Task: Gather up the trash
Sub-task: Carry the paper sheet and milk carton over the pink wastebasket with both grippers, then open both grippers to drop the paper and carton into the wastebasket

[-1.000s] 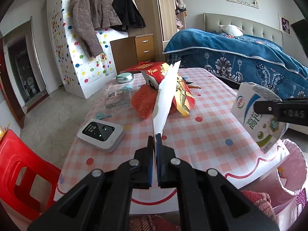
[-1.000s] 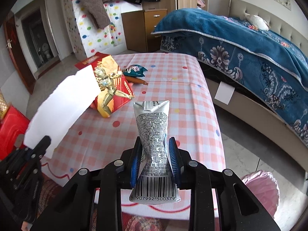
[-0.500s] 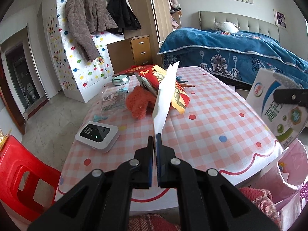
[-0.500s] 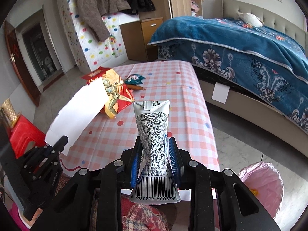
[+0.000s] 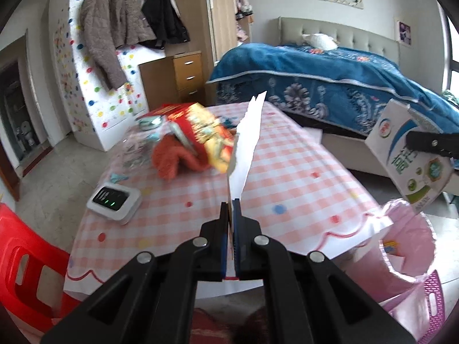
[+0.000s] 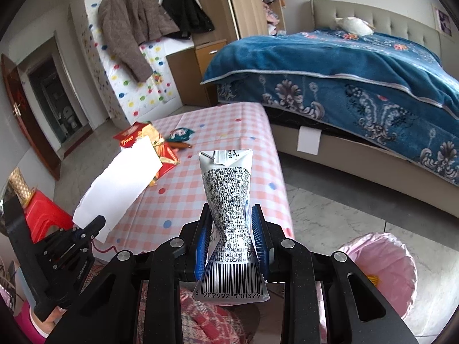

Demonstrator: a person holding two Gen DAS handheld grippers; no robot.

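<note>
Left claw [image 5: 231, 209] pinches torn paper [image 5: 245, 154], right claw [image 6: 231, 238] clamps milk carton [image 6: 228, 223]; release only centred above pink-lined bin [image 6: 381, 261], lower right.

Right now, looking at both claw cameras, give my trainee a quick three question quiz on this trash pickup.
1. True or false: the left claw is shut on a white paper scrap.
2. What does the right claw hold: (a) a flattened milk carton, (b) a sock, (c) a spoon?
3. What colour liner is in the trash bin?

Key: 1 true; 2 a; 3 pink.
</note>
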